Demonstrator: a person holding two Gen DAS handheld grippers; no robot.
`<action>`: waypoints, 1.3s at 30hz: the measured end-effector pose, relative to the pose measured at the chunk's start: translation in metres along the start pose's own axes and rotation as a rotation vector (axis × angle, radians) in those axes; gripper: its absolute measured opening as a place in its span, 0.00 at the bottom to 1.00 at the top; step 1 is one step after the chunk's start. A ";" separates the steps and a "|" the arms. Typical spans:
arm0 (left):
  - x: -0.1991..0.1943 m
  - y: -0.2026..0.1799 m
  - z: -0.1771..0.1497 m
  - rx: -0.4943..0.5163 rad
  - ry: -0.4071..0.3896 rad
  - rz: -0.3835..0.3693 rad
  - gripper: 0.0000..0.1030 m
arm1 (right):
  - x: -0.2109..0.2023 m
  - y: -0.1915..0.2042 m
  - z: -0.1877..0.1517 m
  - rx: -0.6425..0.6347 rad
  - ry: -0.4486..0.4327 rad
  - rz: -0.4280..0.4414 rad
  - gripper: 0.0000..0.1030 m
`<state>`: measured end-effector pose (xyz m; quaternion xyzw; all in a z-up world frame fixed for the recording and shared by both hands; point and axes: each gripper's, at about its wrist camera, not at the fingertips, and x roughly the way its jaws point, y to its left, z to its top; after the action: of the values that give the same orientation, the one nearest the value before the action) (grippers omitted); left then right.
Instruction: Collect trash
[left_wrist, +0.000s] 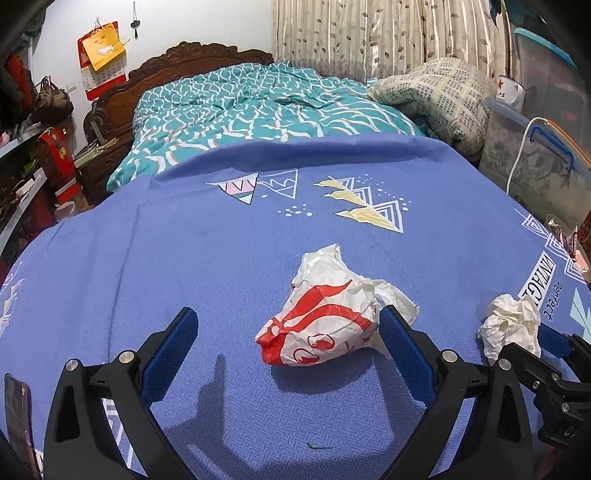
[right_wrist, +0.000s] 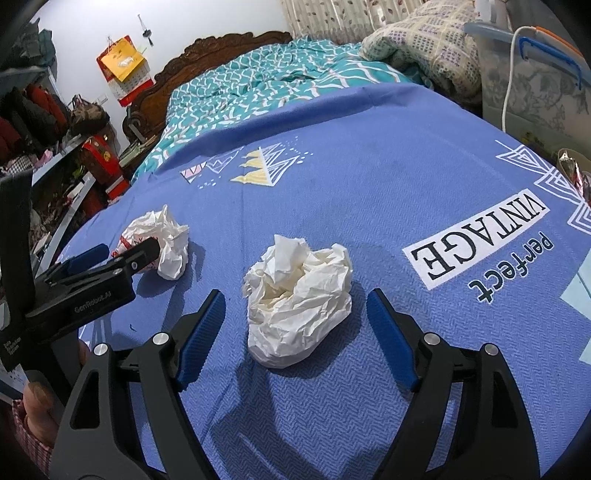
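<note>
A crumpled red-and-white wrapper (left_wrist: 325, 314) lies on the blue printed cloth (left_wrist: 221, 258). My left gripper (left_wrist: 286, 328) is open, its blue fingers on either side of the wrapper, the right finger touching or nearly touching it. A crumpled white paper ball (right_wrist: 299, 299) lies between the open fingers of my right gripper (right_wrist: 295, 314), apart from both pads. The white ball also shows in the left wrist view (left_wrist: 511, 325), with the right gripper's finger just behind it. The wrapper (right_wrist: 166, 243) and the left gripper (right_wrist: 122, 254) show at the left of the right wrist view.
The cloth covers a surface at the foot of a bed with a teal quilt (left_wrist: 258, 110). A folded patterned blanket (left_wrist: 436, 99) and plastic storage boxes (left_wrist: 535, 162) stand at the right. Cluttered shelves (left_wrist: 33, 166) line the left. Shiny wrappers (right_wrist: 576, 177) lie at the right edge.
</note>
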<state>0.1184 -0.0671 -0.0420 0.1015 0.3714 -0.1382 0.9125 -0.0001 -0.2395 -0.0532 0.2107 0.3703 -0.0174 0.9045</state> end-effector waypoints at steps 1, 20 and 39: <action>0.000 0.000 0.000 0.001 0.001 -0.003 0.90 | 0.002 0.000 0.001 -0.009 0.008 0.001 0.67; -0.019 -0.036 -0.009 0.155 -0.089 -0.086 0.41 | -0.034 -0.047 -0.011 0.036 -0.043 -0.108 0.48; -0.058 -0.190 -0.032 0.360 -0.015 -0.294 0.44 | -0.115 -0.124 -0.038 0.184 -0.157 -0.251 0.48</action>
<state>-0.0044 -0.2268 -0.0395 0.2065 0.3447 -0.3344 0.8525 -0.1323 -0.3521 -0.0449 0.2425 0.3190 -0.1805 0.8982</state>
